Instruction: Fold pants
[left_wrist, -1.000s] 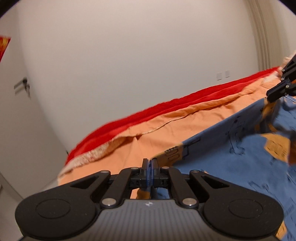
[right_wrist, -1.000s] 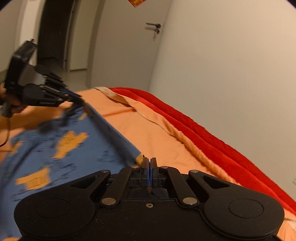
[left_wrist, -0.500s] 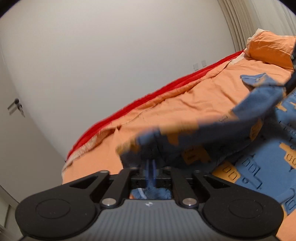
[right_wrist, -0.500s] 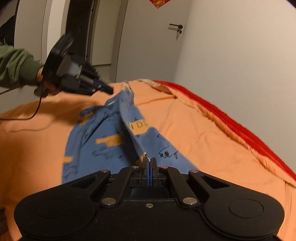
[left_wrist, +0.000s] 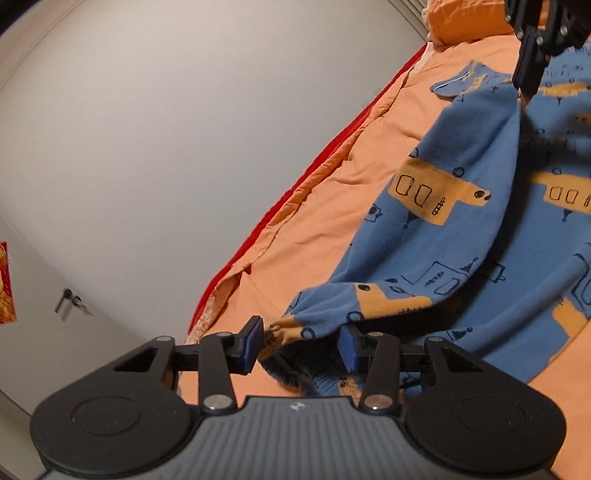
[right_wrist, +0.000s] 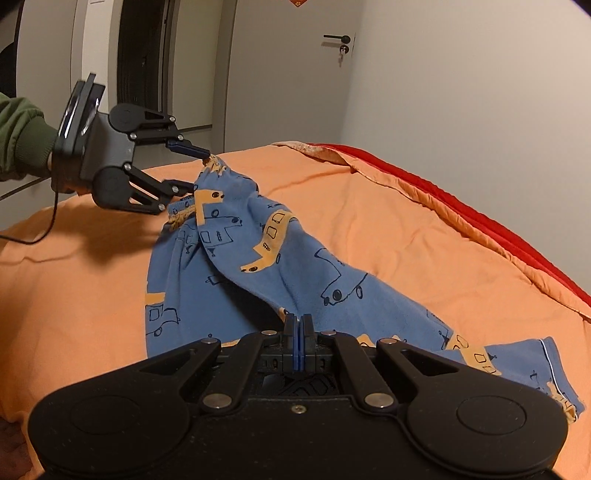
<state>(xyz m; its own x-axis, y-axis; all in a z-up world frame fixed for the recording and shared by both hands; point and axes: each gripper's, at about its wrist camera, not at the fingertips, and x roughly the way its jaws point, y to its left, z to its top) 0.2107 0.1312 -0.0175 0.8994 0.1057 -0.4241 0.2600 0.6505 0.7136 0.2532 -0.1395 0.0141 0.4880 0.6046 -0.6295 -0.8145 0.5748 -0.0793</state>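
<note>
Left gripper (left_wrist: 301, 345): jaws parted, just been opening; the gathered waistband of the pants (left_wrist: 458, 229) lies between the blue pads (left_wrist: 251, 343), draped over the right one, not pinched. Seen from the right wrist view, the same left gripper (right_wrist: 194, 171) sits at the far end of the garment, a green sleeve (right_wrist: 20, 140) behind it.

Right gripper (right_wrist: 297, 332): jaws clenched on a fold of blue fabric, which rises taut from the grip.

No containers in sight.

Pants: blue with orange vehicle print, on the orange bedspread (right_wrist: 74, 280). Part lies flat, part is lifted as a ridge between the two grippers. Long axis runs from the right gripper away to the left one; a leg hem (right_wrist: 550, 354) trails off to the right of the right gripper.

Edges: red blanket (right_wrist: 461, 206) along the wall side of the bed, well apart from the garment. Bare orange spread lies open all round the pants. A door (right_wrist: 291, 70) stands beyond the bed's far end.
</note>
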